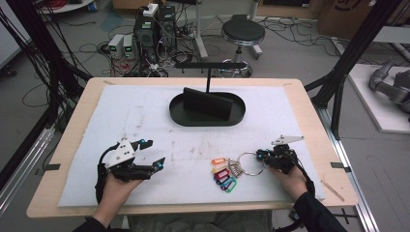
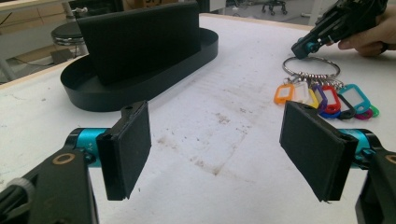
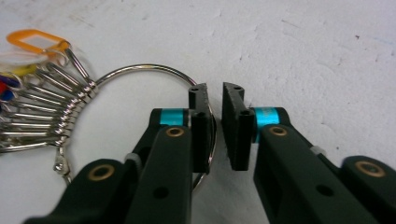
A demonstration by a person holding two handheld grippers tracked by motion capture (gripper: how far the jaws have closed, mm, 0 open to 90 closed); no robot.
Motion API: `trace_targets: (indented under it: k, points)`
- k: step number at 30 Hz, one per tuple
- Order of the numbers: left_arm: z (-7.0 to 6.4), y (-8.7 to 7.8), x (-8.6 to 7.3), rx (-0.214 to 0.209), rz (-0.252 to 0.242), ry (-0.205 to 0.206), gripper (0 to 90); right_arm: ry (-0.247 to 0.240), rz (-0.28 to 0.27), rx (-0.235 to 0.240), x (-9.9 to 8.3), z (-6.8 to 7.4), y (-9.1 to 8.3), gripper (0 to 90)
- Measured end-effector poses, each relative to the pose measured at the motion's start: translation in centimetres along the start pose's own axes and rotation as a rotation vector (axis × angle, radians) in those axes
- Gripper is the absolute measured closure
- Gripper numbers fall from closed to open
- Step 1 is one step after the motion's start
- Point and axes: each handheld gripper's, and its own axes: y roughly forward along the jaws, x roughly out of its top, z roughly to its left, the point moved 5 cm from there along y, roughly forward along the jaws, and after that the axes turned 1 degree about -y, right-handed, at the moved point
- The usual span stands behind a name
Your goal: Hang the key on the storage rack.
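Two grippers sit low in the high view. The left gripper (image 1: 153,153), lower left, has its jaws spread wide over bare mat. The right gripper (image 1: 261,155), lower right, has its jaws nearly together astride the rim of the key ring (image 1: 250,162), a narrow gap showing; coloured tags (image 1: 223,175) fan leftward. Farther up, centre frame, lies a black oval tray (image 1: 193,118).
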Motion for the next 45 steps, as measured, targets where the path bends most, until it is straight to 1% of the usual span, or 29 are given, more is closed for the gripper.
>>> trace_targets:
  k: [1,2,5,8,9,11,12,13,14,15,17,18,20,22,25,27,28,31,33,37,43,44,45]
  points:
    - [0.0,0.0,0.0,0.001,0.0,0.0,24.9,0.003,0.002,-0.002,0.0,0.1,0.0,86.2]
    - [0.0,0.0,0.0,0.001,0.0,0.0,24.9,-0.005,0.002,-0.009,0.0,0.1,0.0,87.0]
    - [0.0,0.0,0.0,0.001,0.002,0.006,24.9,-0.012,0.003,-0.015,0.0,0.2,0.0,87.4]
    - [0.0,0.0,0.0,0.001,0.002,0.006,24.9,0.021,-0.007,-0.003,0.1,0.1,-0.1,87.5]
    - [0.0,0.0,0.0,0.001,0.002,0.006,24.9,0.03,-0.018,0.004,0.2,0.0,-0.2,87.5]
    - [0.0,0.0,0.0,0.001,0.001,0.003,24.9,0.061,-0.069,0.028,0.6,0.0,-0.7,87.5]
    - [0.0,0.0,0.0,0.0,0.002,0.003,24.9,0.071,-0.084,0.036,0.7,-0.1,-1.0,87.5]
    - [0.1,0.1,0.0,0.0,0.002,0.003,24.9,0.085,-0.108,0.055,0.9,0.0,-1.2,87.5]
    - [0.1,0.1,0.0,-0.001,0.002,0.004,24.9,0.108,-0.149,0.077,1.2,0.2,-1.7,87.5]
    - [0.0,0.1,0.0,-0.001,0.002,0.004,24.9,0.108,-0.149,0.077,1.2,0.2,-1.7,87.5]
    - [0.0,0.1,0.1,-0.001,0.0,0.004,24.9,0.113,-0.186,0.104,1.6,0.6,-2.2,87.5]
    - [0.0,0.1,0.1,-0.002,0.0,0.007,24.9,0.108,-0.21,0.113,1.8,0.9,-2.5,87.5]
    - [0.0,0.2,0.1,-0.002,0.001,0.007,24.9,0.102,-0.231,0.128,2.1,1.3,-2.8,87.5]
    - [0.0,0.2,0.1,-0.002,0.001,0.006,24.9,0.097,-0.254,0.155,2.3,1.8,-3.1,87.5]
    - [-0.1,0.3,0.1,-0.002,0.0,0.004,24.9,0.087,-0.277,0.184,2.5,2.4,-3.4,87.4]
    - [-0.1,0.3,0.1,-0.004,0.001,0.004,24.9,0.075,-0.278,0.204,2.6,2.8,-3.4,87.0]
    - [0.0,0.3,0.1,-0.005,0.002,0.007,24.9,0.072,-0.27,0.217,2.6,3.1,-3.3,86.9]
    - [-0.1,0.3,0.1,-0.006,0.003,0.008,24.9,0.056,-0.265,0.223,2.6,3.5,-3.3,86.9]
    - [-0.1,0.3,0.1,-0.008,0.005,0.008,24.9,0.058,-0.258,0.222,2.5,3.5,-3.2,86.8]
    - [-0.1,0.3,0.1,-0.009,0.003,0.008,24.9,0.064,-0.227,0.242,2.3,3.5,-2.8,86.2]
    - [-0.1,0.3,0.1,-0.007,0.002,0.007,24.9,0.048,-0.23,0.252,2.5,3.8,-3.0,87.2]
    - [-0.1,0.2,0.1,-0.006,0.001,0.003,24.9,0.036,-0.234,0.252,2.7,3.9,-3.2,87.3]
    - [-0.1,0.2,0.1,-0.006,0.001,0.003,24.9,0.036,-0.234,0.252,2.7,3.9,-3.2,87.3]
